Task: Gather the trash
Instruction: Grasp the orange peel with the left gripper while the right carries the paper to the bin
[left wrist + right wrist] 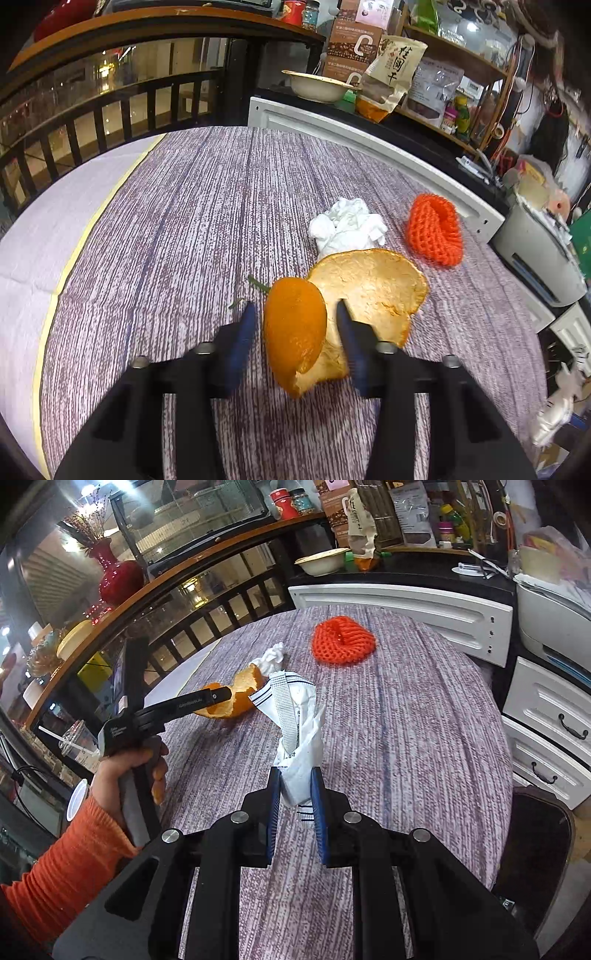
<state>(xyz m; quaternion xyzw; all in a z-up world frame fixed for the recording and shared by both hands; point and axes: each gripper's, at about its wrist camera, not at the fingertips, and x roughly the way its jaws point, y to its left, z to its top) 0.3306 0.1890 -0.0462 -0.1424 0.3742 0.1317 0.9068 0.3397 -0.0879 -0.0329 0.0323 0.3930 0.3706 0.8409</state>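
A large orange peel (332, 310) lies on the purple-grey table (184, 221). My left gripper (293, 310) is open, its fingers on either side of the peel's curled end. The peel also shows in the right wrist view (240, 698), with the left gripper (221, 694) reaching it. A crumpled white tissue (347, 225) lies just beyond the peel. An orange foam fruit net (436, 232) lies to the right, also in the right wrist view (343, 640). My right gripper (297, 779) is shut on a white bag with a grey strap (295, 723), held above the table.
A white cabinet (406, 605) borders the table's far side, with drawers (546, 734) and a printer (554, 627) at right. A bowl (317, 86) and snack bags (391, 77) stand on shelves behind. A dark railing (110, 110) runs at left.
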